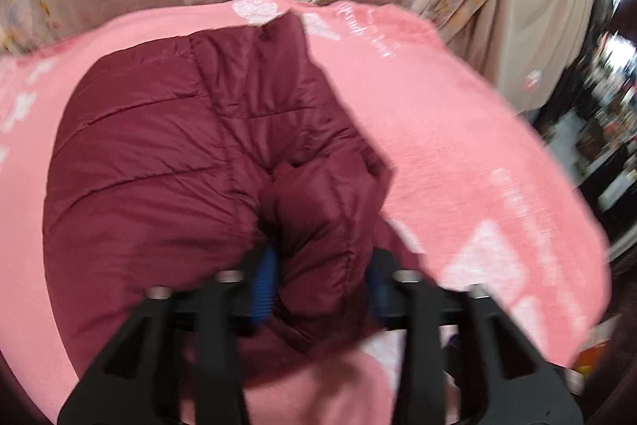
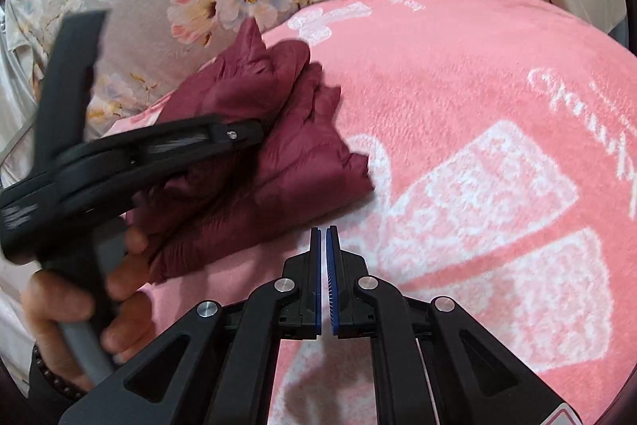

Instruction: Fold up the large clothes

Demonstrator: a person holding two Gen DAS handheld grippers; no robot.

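Item: maroon jacket (image 1: pixel 167 162), part-folded, on the pink blanket (image 1: pixel 458 130). We see it lying ahead of the left gripper (image 1: pixel 322 285), long axis running away from the camera. Left jaws apart, a puffy fold between the blue pads (image 1: pixel 264 285); whether they press it we cannot tell. Right gripper (image 2: pixel 323 277): jaws nearly together, empty, over bare blanket; the jacket lies up-left of it. Left is nearer.

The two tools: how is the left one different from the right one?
The left tool has its jaws apart with a puffy fold of the maroon jacket between them; the right tool is nearly closed and holds nothing. The left sits over the jacket, the right over the pink blanket. Both have blue pads.
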